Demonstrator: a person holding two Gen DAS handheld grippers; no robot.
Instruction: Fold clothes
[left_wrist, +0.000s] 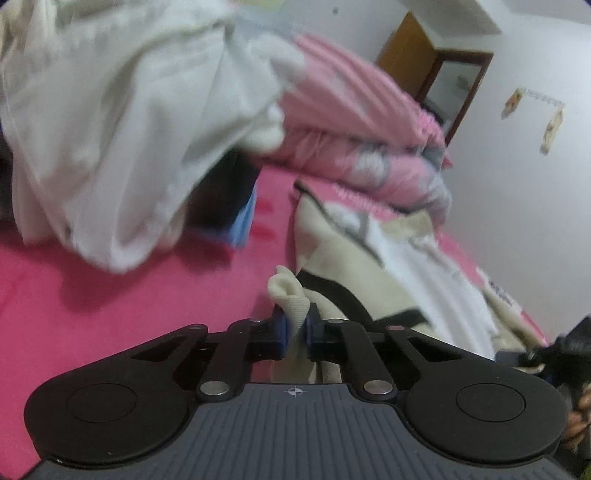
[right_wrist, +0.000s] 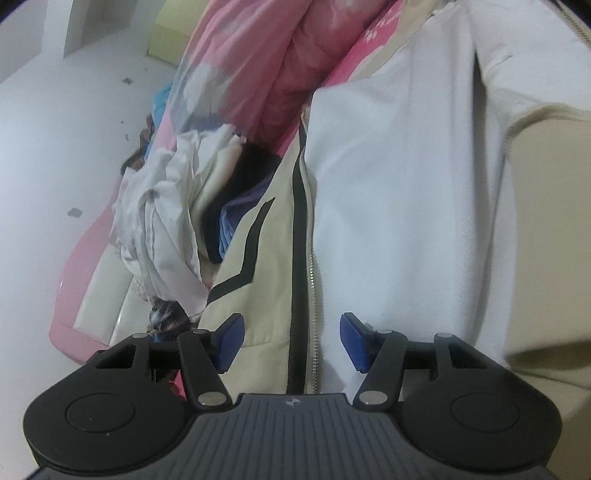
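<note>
The left tool (left_wrist: 295, 326) is clenched on a ribbed cream cuff (left_wrist: 291, 295) of the jacket (left_wrist: 388, 266), the blue pads pinching the fabric so a small fold sticks up above them. The jacket, cream with black stripes and a white lining, lies spread on the pink bed (left_wrist: 129, 295), reaching away to the right toward the wall.

The right tool (right_wrist: 291, 338) hangs released over the same jacket (right_wrist: 406, 203), its blue fingers (right_wrist: 231, 338) standing apart on either side of the zip (right_wrist: 314, 295) and black placket. Whether the pads touch the cloth I cannot tell; nothing is pinched between them.

A good deal crowds the bed. A heap of white clothes (left_wrist: 110, 129) bulks up at the left, blurred, with something dark and a blue piece (left_wrist: 243, 221) tucked under it. Behind it lies a rolled pink quilt (left_wrist: 351, 122) with grey patches. From the right tool's side the white heap (right_wrist: 166, 206) sits just beside the jacket's edge, with dark and purple garments (right_wrist: 236, 206) wedged between.

A wooden-framed mirror (left_wrist: 443, 81) stands against the far wall. A hand (left_wrist: 580, 417) shows at the right edge.
</note>
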